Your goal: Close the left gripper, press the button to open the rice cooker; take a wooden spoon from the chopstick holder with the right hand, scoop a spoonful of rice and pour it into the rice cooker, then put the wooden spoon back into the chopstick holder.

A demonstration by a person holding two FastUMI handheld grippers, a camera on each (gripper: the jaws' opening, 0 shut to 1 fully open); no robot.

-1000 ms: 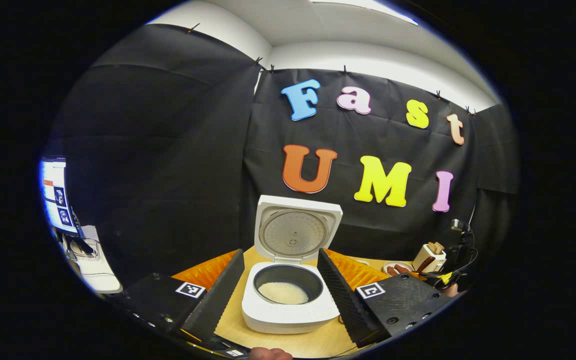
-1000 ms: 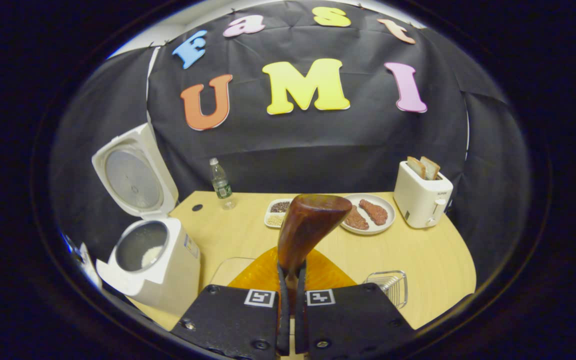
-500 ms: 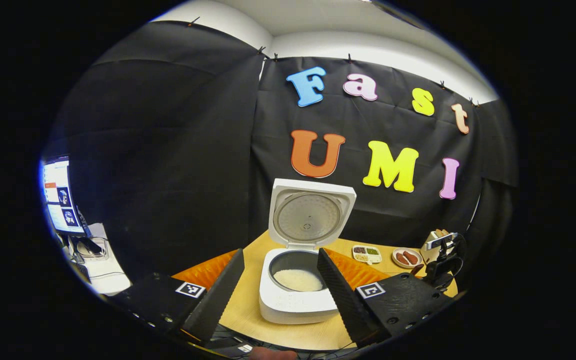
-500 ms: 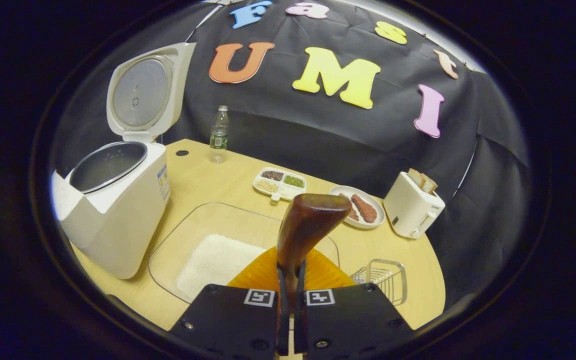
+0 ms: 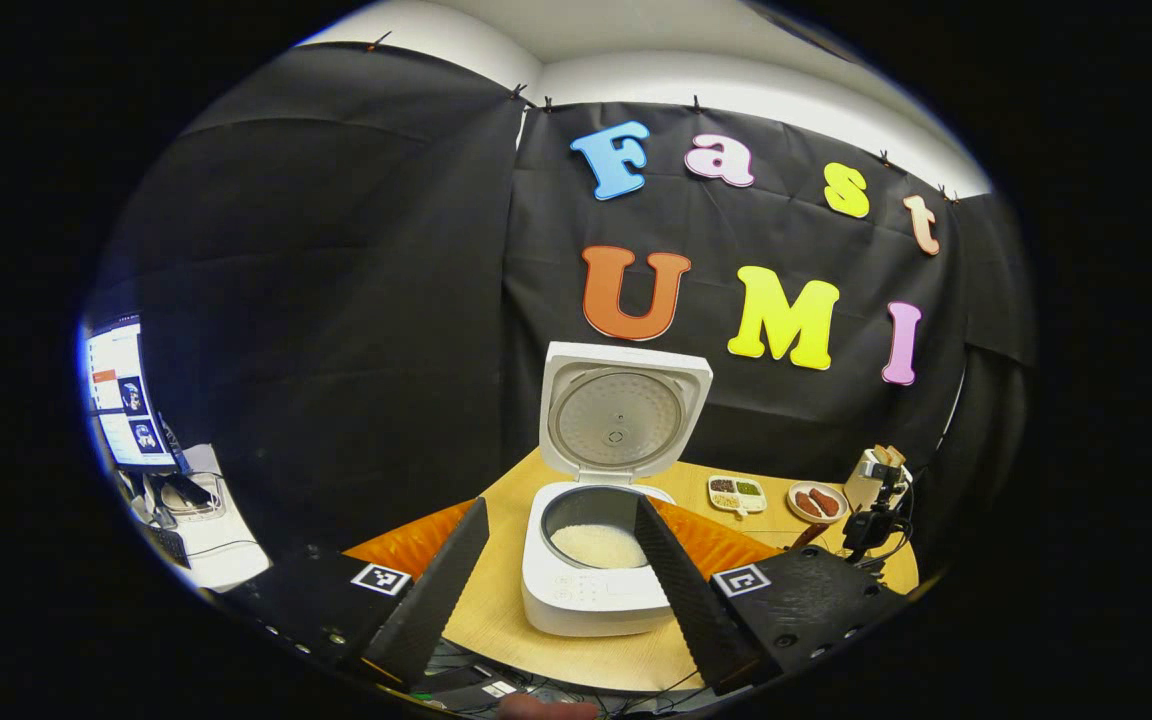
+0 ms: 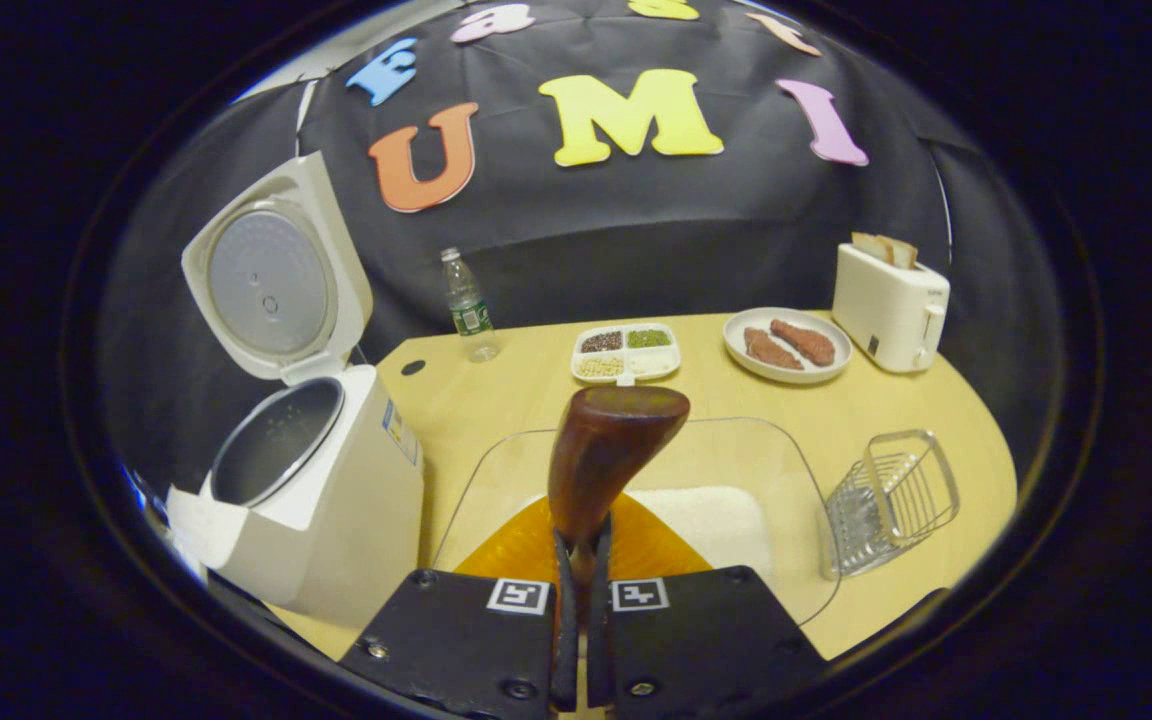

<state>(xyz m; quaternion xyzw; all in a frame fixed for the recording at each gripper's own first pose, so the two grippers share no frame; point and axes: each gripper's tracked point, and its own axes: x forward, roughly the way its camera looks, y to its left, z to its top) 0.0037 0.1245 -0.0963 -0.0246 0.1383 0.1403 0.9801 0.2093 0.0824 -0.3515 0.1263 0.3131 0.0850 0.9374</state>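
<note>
The right tongs (image 6: 581, 590) clamp the spoon (image 6: 608, 455) by its handle, bowl up, above the rice dish (image 6: 696, 455) just right of the cooker (image 6: 311, 500), probably ready to scoop. The left tongs (image 5: 561, 575) stand open before the cooker, lid already up.

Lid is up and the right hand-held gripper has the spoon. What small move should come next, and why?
Probably carry the wooden spoon right and down into the chopstick holder. The rice cooker already holds rice, the spoon is clamped in the right hand-held gripper, and the wire holder stands empty at the right.
</note>
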